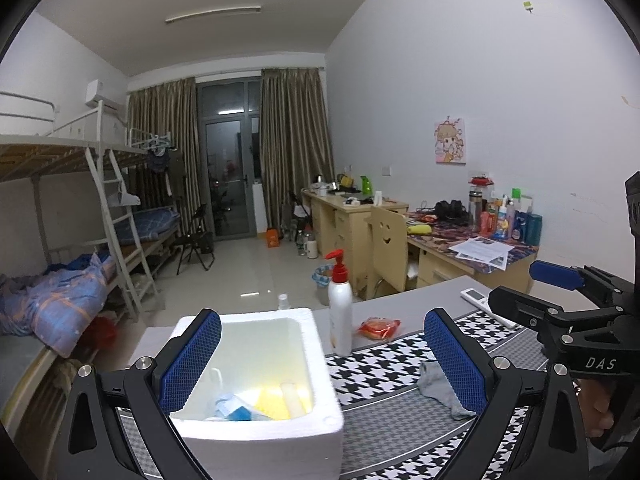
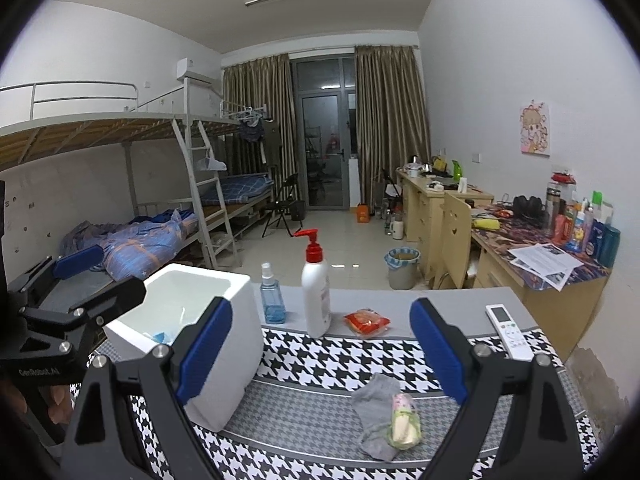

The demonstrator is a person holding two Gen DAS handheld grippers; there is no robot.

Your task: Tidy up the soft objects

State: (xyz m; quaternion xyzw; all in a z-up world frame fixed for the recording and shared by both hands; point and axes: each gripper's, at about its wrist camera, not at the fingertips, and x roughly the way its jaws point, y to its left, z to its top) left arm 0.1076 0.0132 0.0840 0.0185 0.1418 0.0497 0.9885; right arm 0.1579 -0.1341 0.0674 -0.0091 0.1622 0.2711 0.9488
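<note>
A white foam box (image 1: 256,412) stands on the houndstooth mat (image 1: 384,364); inside lie a blue-and-white soft item (image 1: 234,410), a yellow sponge-like piece (image 1: 274,402) and a pale roll (image 1: 294,398). My left gripper (image 1: 322,364) hangs open above the box. To the right of the box a grey sock (image 2: 374,412) lies on the mat (image 2: 320,408) with a small pale wrapped bundle (image 2: 404,422) on it. My right gripper (image 2: 322,364) is open above the mat, nothing between its fingers. The foam box (image 2: 192,332) sits to its left.
A white pump bottle (image 2: 316,288), a blue spray bottle (image 2: 272,300), a red snack packet (image 2: 366,322) and a white remote (image 2: 510,332) stand along the table's far part. Beyond are a cluttered desk (image 2: 540,248), a bin (image 2: 402,266) and bunk beds (image 2: 120,184).
</note>
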